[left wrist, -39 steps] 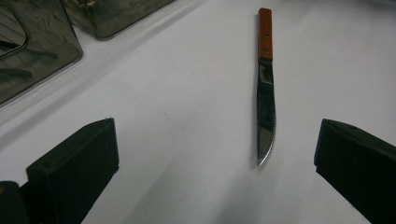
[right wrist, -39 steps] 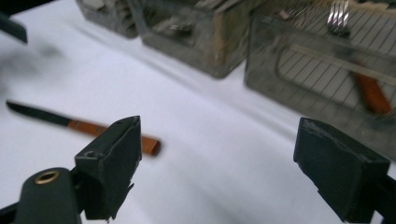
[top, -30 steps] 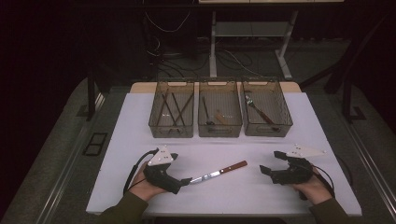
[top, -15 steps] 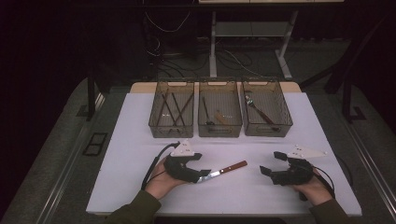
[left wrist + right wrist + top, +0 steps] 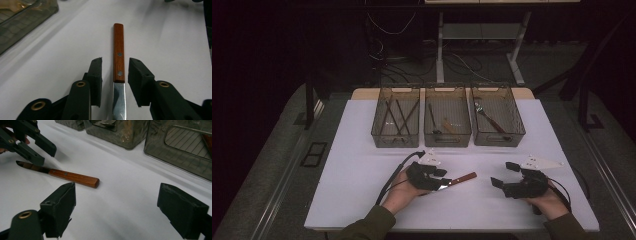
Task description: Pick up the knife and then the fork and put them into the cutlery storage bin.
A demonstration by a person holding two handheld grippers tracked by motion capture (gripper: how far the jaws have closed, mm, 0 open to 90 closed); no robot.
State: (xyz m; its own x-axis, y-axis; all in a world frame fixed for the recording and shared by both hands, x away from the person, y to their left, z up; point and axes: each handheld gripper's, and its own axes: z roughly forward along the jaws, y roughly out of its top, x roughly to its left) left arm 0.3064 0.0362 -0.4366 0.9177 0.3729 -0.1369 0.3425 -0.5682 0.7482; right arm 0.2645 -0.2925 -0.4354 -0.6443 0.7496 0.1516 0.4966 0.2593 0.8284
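A knife with a brown wooden handle [image 5: 463, 177] lies flat on the white table, blade pointing left. In the left gripper view its handle [image 5: 118, 52] runs straight away between the two black jaws. My left gripper [image 5: 116, 63] is open and straddles the knife where blade meets handle, with a small gap on each side. From above, the left gripper [image 5: 439, 180] covers the blade. My right gripper [image 5: 503, 175] rests at the right, wide open and holding nothing. From the right gripper [image 5: 117, 195], the knife [image 5: 75, 177] and the left gripper [image 5: 43, 153] lie ahead to the left.
Three clear mesh baskets stand in a row behind: the left basket [image 5: 394, 140] holds dark sticks, the middle basket [image 5: 447, 141] small utensils, the right basket [image 5: 499, 141] a utensil with a brown handle. The white table [image 5: 352, 170] has open room on the left.
My left gripper has slid right along the table onto the knife and now has its jaws on either side of it. The knife and the right gripper stay put.
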